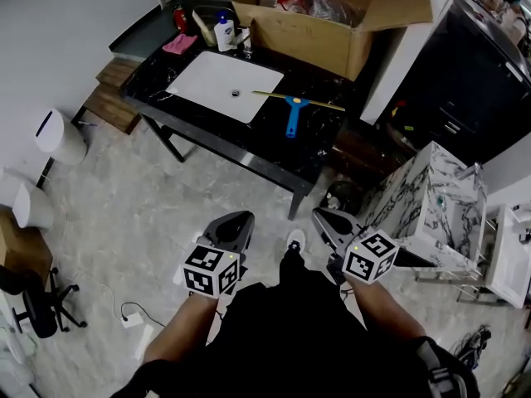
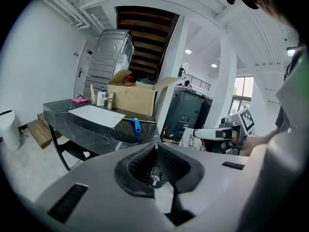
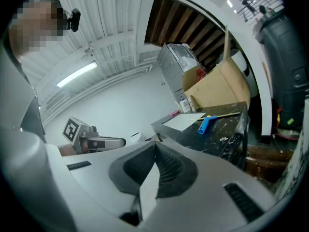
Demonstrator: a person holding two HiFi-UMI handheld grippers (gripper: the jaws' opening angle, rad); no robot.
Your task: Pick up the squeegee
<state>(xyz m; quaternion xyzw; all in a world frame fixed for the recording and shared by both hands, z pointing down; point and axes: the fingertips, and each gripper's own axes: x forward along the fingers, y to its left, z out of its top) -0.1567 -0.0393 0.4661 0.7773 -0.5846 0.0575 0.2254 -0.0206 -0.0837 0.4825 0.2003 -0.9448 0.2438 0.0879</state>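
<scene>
- Head view shows one squeegee [image 1: 292, 116] with a blue handle, lying on one black table [image 1: 319, 143], just beside one white sheet [image 1: 222, 83].
- One cardboard box [image 1: 319, 36] stands behind it.
- Two grippers, the left gripper [image 1: 235, 222] and the right gripper [image 1: 328, 220]: both have jaws pressed together on nothing, well apart from the squeegee.

Glossy black marble-look table [image 1: 309, 144] holds a blue plastic squeegee [image 1: 293, 116], a brown cardboard box [image 1: 315, 25] and matt white sheet [image 1: 222, 84].

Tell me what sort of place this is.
Probably a workroom or mock-up, not a finished bathroom: a freestanding black counter with an inset white basin, an open cardboard box on it, a marble-patterned unit beside it.
</scene>
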